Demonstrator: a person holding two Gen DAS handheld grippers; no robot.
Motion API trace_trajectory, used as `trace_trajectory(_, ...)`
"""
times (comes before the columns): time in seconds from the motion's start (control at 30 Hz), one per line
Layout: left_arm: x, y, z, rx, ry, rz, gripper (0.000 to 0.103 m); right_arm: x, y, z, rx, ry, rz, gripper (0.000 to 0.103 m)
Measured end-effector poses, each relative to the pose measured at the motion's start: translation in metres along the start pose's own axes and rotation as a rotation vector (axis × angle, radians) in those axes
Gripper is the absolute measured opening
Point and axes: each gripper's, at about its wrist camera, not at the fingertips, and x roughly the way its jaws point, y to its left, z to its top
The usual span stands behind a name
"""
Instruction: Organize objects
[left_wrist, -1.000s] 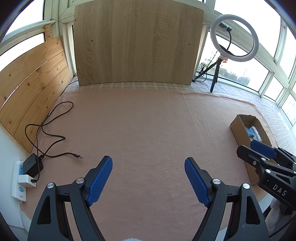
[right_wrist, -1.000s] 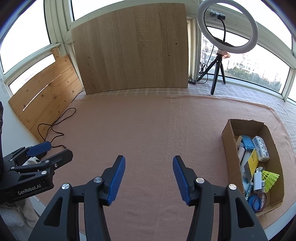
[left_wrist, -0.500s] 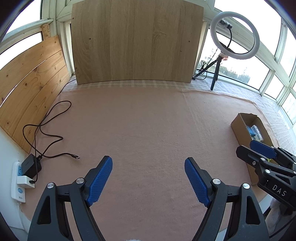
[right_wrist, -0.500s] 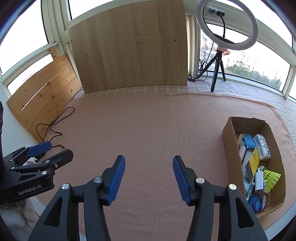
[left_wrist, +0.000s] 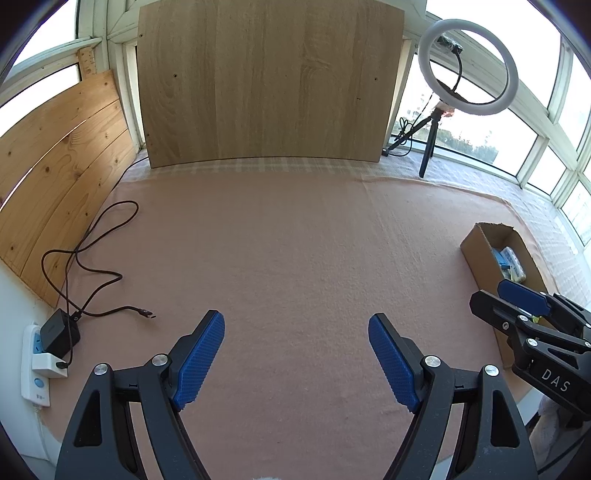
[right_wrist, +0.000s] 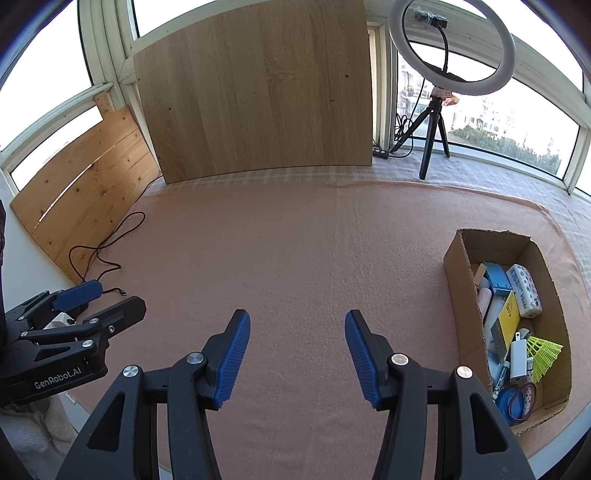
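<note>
Left wrist: view (barely) higher.

Open cardboard box (right_wrist: 458, 280) on pink cloth at right, packed with small items, yellow shuttlecock (right_wrist: 545, 352) inside
</note>
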Motion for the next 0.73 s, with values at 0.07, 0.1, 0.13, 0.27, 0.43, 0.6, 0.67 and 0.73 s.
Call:
trace_trajectory(0.07,0.0005,-0.0007,0.0006,0.001,0.0,-0.002,0.083,0.0001,-0.001,0.0005,0.0,0.001,-0.001,0.05)
trace_trajectory(0.1,0.0007,-0.0012,0.0007,0.002,0.0,-0.002,0.083,0.0002,-0.0014,0.0006,0.0,0.001,-0.002,0.05)
trace_trajectory(0.13,0.0011,-0.0012,0.0008,0.004,0.0,-0.001,0.083,0.0002,-0.0018,0.0005,0.001,0.002,-0.002,0.05)
trace_trajectory(0.27,0.0017,-0.0007,0.001,0.007,0.002,-0.004,0.083,0.0,-0.0033,-0.0003,0.003,0.004,-0.002,0.05)
trace_trajectory(0.43,0.0019,-0.0008,0.0012,0.008,0.004,-0.004,0.083,-0.0001,-0.0038,-0.0006,0.004,0.004,-0.001,0.05)
trace_trajectory(0.6,0.002,-0.001,0.0016,0.01,0.001,-0.011,0.083,0.0003,-0.0041,-0.0016,0.005,0.007,0.0,0.05)
trace_trajectory(0.67,0.0017,-0.0015,0.001,0.019,-0.004,-0.015,0.083,0.0007,-0.0045,-0.002,0.008,0.009,0.001,0.05)
trace_trajectory(0.73,0.003,-0.0016,0.0009,0.023,-0.004,-0.01,0.083,0.0012,-0.0051,-0.0024,0.01,0.01,0.002,0.05)
